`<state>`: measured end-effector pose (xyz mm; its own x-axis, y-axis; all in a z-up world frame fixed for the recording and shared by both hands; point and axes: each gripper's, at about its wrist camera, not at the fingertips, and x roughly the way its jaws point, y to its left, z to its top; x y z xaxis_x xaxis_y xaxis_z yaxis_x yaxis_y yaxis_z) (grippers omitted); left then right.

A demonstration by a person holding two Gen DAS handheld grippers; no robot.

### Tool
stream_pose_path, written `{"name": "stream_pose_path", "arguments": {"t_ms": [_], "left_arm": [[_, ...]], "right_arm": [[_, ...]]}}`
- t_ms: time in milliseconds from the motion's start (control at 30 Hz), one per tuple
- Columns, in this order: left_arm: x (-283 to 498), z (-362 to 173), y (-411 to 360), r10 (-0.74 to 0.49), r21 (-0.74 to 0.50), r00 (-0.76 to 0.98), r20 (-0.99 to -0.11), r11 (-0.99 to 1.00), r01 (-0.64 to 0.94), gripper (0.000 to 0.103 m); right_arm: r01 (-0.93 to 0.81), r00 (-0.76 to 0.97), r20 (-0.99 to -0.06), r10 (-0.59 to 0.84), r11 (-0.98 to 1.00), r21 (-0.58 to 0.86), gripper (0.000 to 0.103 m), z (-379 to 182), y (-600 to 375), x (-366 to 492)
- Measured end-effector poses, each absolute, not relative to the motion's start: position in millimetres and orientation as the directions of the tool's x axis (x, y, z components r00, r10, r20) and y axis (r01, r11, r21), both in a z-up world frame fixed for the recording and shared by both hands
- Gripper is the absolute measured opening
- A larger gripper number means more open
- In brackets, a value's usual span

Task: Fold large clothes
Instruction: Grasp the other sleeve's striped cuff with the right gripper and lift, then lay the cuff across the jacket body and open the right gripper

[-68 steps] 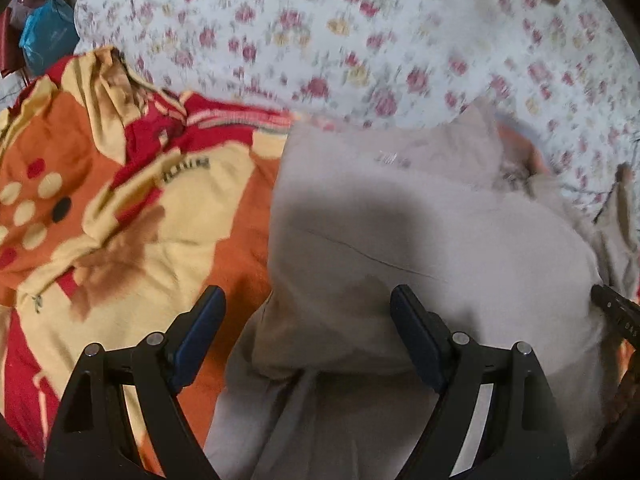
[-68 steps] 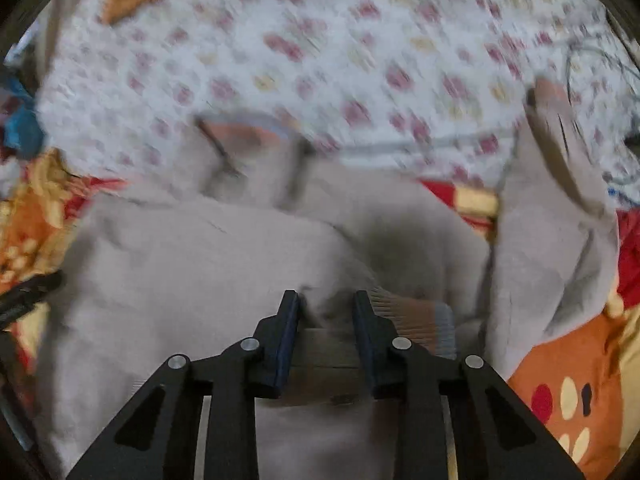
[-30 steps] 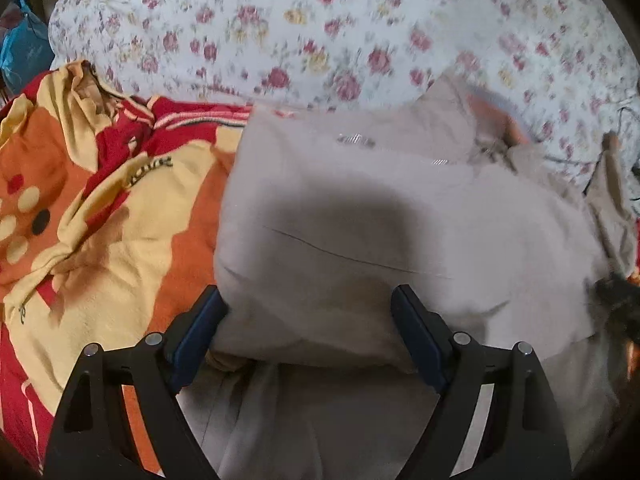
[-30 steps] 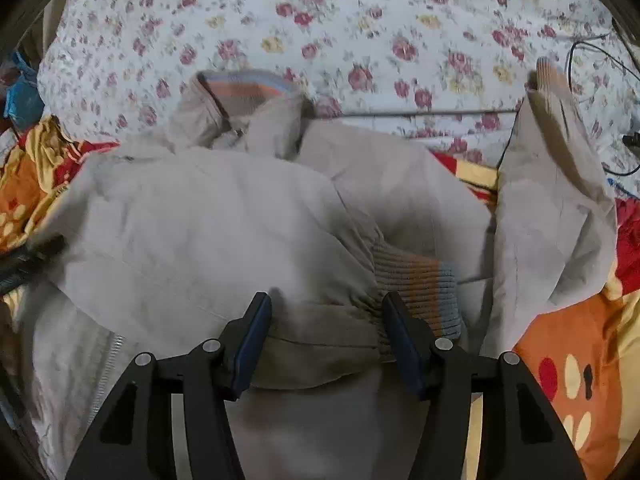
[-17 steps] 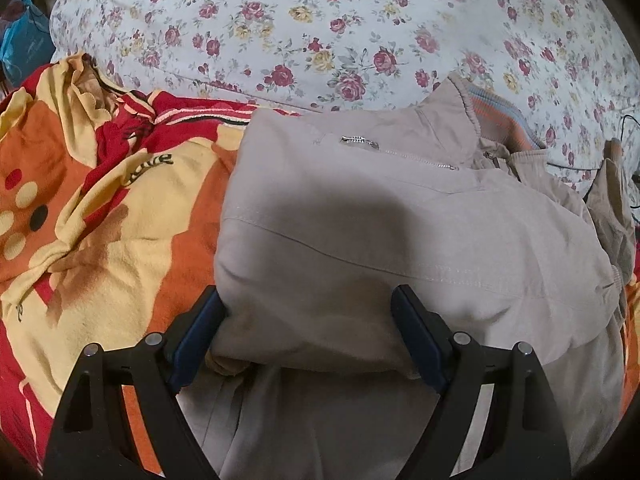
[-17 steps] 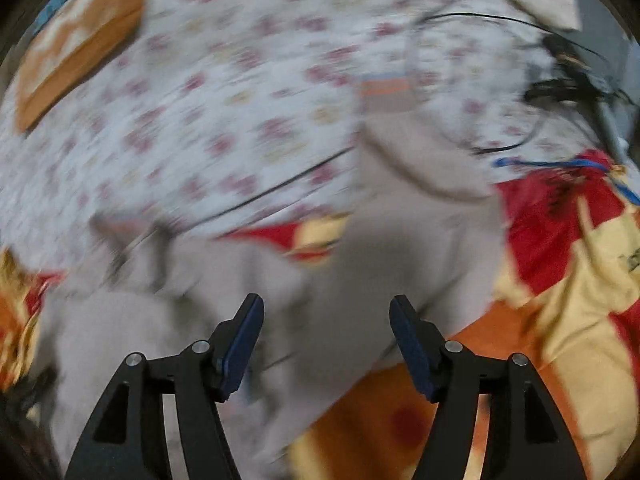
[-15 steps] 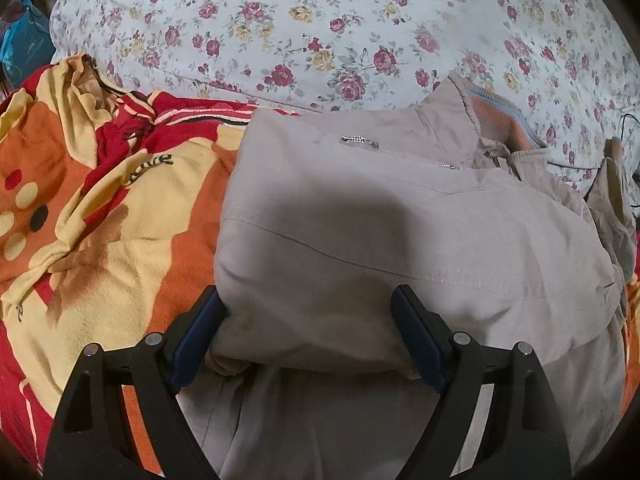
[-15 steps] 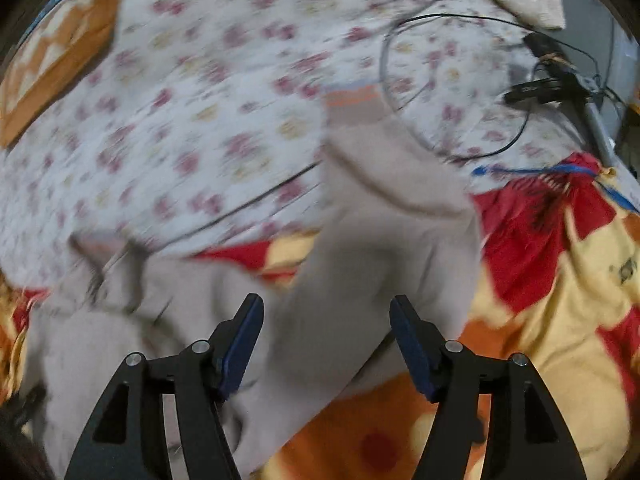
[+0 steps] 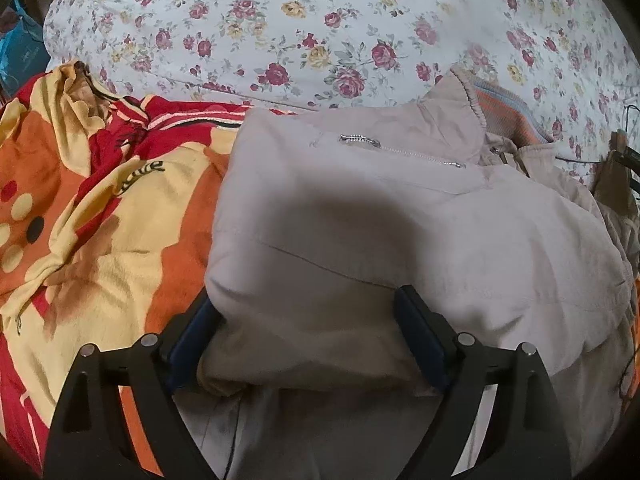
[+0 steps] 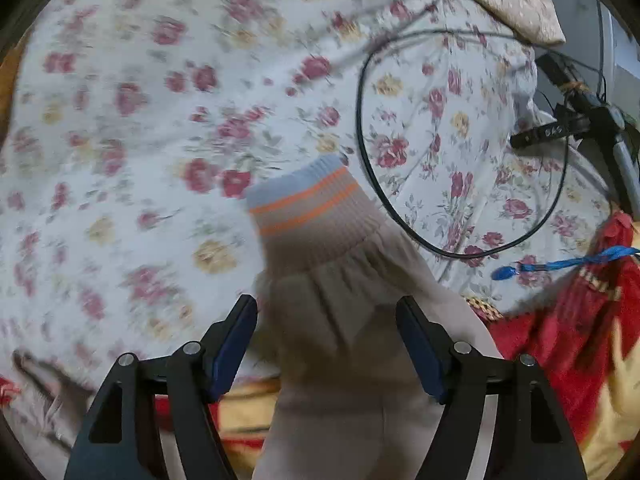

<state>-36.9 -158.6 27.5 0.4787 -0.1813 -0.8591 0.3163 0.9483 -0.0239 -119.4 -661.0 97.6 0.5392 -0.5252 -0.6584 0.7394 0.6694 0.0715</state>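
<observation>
Beige jacket (image 9: 400, 220) on bed, partly over orange-red blanket (image 9: 100, 200), collar toward flowered sheet (image 9: 320, 32). Left gripper (image 9: 304, 332) spread wide, fingers (image 9: 420, 344) flanking folded jacket bulge, grip not clear. Right gripper (image 10: 326, 340) jaws just been opening, wide apart; sleeve (image 10: 344, 320) with striped cuff (image 10: 308, 208) lying between fingers (image 10: 418, 348), not pinched. Black cable (image 10: 364, 128) looping on sheet beyond cuff.

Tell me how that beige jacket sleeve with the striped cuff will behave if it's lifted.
The sleeve will probably hang limp, since it already lies creased across the bedding. The ribbed cuff looks thicker, so it may hold its shape and grip better. It likely drags the jacket along if pulled.
</observation>
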Motion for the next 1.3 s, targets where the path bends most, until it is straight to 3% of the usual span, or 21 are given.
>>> {"name": "stream_pose_path", "arguments": {"t_ms": [33,67,100,133,200,267,400,733,933,1067,1200,1300], "left_arm": [[-36,27,-158,-0.184,-0.028,0.476,-0.86,0.948,0.316,0.089],[-35,27,-157,-0.186,-0.031,0.474,-0.861,0.948,0.316,0.089],[-34,26,-157,-0.188,-0.034,0.472,-0.861,0.949,0.315,0.09],[-34,26,-157,-0.188,-0.034,0.472,-0.861,0.949,0.314,0.09],[-33,26,-156,-0.186,-0.034,0.473,-0.861,0.949,0.313,0.09],[-34,26,-157,-0.185,-0.032,0.475,-0.86,0.949,0.312,0.09],[-35,29,-155,-0.191,-0.043,0.48,-0.856,0.952,0.302,0.09],[-49,66,-140,-0.231,-0.067,0.557,-0.798,0.952,0.299,0.09],[-45,90,-110,-0.28,-0.148,0.586,-0.76,0.953,0.264,0.09],[-41,93,-92,-0.287,-0.187,0.593,-0.752,0.956,0.226,0.09],[-33,90,-80,-0.301,-0.224,0.583,-0.755,0.953,0.203,0.09],[-27,87,-77,-0.333,-0.263,0.566,-0.754,0.943,0.204,0.09]], "right_arm": [[0.73,0.556,-0.659,-0.506,0.677,0.096,0.072,95,-666,-117],[0.718,0.572,-0.658,-0.489,0.686,0.115,0.064,94,-670,-116],[0.707,0.585,-0.661,-0.471,0.695,0.131,0.042,93,-672,-116],[0.693,0.595,-0.67,-0.444,0.705,0.149,0.034,93,-675,-115],[0.672,0.621,-0.667,-0.412,0.717,0.183,0.021,96,-675,-120],[0.639,0.659,-0.65,-0.379,0.737,0.219,0.017,105,-670,-132],[0.528,0.747,-0.607,-0.272,0.797,0.294,0.016,131,-650,-165],[0.106,0.866,-0.5,0.019,0.97,0.221,0.016,251,-540,-237],[-0.235,0.799,-0.528,0.287,0.958,0.166,0.016,291,-443,-221],[-0.37,0.681,-0.61,0.405,0.909,0.191,0.016,258,-373,-160],[-0.395,0.541,-0.708,0.454,0.88,0.263,0.017,184,-316,-98],[-0.351,0.452,-0.768,0.454,0.882,0.315,0.027,121,-290,-59]]}}
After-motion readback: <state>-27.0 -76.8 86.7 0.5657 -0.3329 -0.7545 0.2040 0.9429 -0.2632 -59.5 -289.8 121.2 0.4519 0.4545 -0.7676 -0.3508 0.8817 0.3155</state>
